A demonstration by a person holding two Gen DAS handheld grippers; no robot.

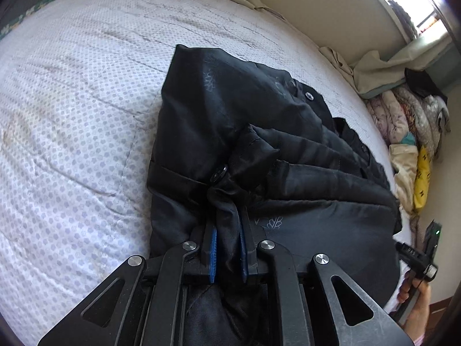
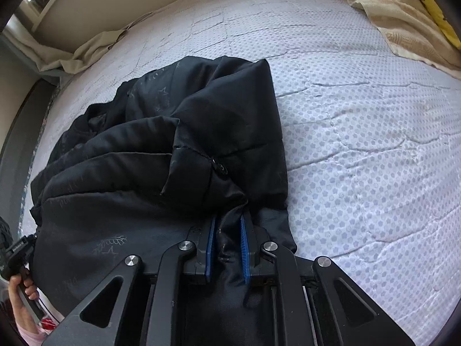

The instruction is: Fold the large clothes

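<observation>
- Black quilted fabric, a padded jacket point(image 1: 259, 150), lies bunched and partly folded on the bed point(image 1: 72, 115), near the edge closest to the cameras.
- Left gripper point(image 1: 227, 248): its blue pads point(image 1: 213, 248) are drawn nearly together, pinching a fold of the jacket's near edge between them.
- Right gripper point(image 2: 227, 248): its blue pads point(image 2: 245, 250) are likewise almost closed, with a pleat of the jacket point(image 2: 173, 158) clamped between them.
- Both grippers hold the same near hem, one at each side, and point steeply down at the mattress.
- A sleeve or flap is folded across the top of the jacket, and a round black button point(image 1: 218, 173) shows near the left gripper's grip.
- The bed's cover point(image 2: 360, 144) is white with a small pale blue dotted print, wrinkled in places.
- Beige cloth point(image 1: 371, 72) lies crumpled along the wall side of the bed, and a pile of mixed bedding point(image 1: 409, 121) sits beyond the jacket.
- A person's hand point(image 2: 20, 297) shows at the left edge of the right wrist view, holding the other gripper's handle.
</observation>
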